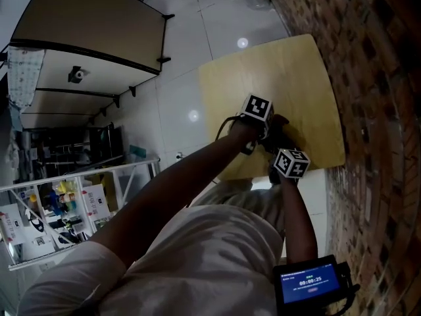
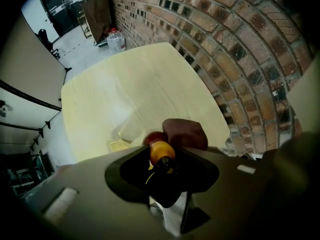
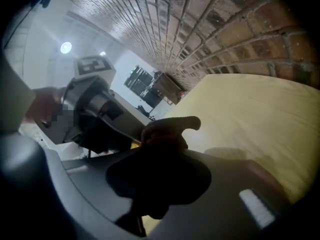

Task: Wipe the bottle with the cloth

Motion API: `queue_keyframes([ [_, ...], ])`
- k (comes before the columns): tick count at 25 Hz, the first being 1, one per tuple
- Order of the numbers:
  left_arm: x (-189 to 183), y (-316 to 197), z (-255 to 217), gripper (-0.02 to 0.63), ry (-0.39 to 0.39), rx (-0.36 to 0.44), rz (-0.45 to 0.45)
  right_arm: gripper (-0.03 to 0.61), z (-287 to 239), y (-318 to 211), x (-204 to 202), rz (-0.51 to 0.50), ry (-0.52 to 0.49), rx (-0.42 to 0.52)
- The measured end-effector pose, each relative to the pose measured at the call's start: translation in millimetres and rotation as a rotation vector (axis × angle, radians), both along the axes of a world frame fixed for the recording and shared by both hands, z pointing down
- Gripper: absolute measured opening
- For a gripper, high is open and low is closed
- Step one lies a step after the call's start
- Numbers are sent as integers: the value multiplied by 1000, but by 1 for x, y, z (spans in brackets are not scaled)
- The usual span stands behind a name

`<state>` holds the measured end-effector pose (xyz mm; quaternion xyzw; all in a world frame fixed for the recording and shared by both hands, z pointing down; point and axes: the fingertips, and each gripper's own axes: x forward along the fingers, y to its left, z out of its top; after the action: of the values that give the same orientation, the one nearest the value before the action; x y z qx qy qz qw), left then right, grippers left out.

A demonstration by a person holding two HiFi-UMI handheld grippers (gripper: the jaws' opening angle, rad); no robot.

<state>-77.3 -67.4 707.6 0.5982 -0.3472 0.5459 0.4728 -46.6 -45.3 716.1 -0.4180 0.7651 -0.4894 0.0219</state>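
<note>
1. The bottle (image 2: 161, 151) shows only as a glossy, rounded orange-and-red part, low over the near edge of the table (image 1: 263, 78); the rest of its body is hard to make out.
2. The left gripper (image 2: 162, 170) pinches the bottle; the right gripper (image 3: 160, 176) pinches the cloth (image 3: 167, 131), dark maroon, soft and crumpled, touching the bottle.
3. The table is pale, smooth wood; a rough brick wall (image 1: 375, 78) stands beside it; in the head view the grippers hide the bottle.

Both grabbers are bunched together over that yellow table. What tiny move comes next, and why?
Probably slide the right gripper's cloth along the bottle. The left gripper is clamped on the bottle, and the dark cloth sits close beside it, ready to rub.
</note>
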Motion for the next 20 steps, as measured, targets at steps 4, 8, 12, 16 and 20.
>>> queue_keyframes([
  [4, 4, -4, 3, 167, -1, -13, -16, 86, 12, -11, 3, 40, 2, -24],
  [8, -5, -3, -1, 169, 15, -33, -54, 83, 27, -10, 0, 84, 12, -87],
  [12, -4, 4, -4, 170, 28, -40, -68, 81, 60, -7, 9, 89, 88, -231],
  [16, -8, 0, -3, 172, 48, -38, -93, 81, 90, -13, 5, 2, 171, -412],
  [20, -9, 2, 1, 172, 64, -56, -156, 83, 76, -12, 18, -43, 236, -327],
])
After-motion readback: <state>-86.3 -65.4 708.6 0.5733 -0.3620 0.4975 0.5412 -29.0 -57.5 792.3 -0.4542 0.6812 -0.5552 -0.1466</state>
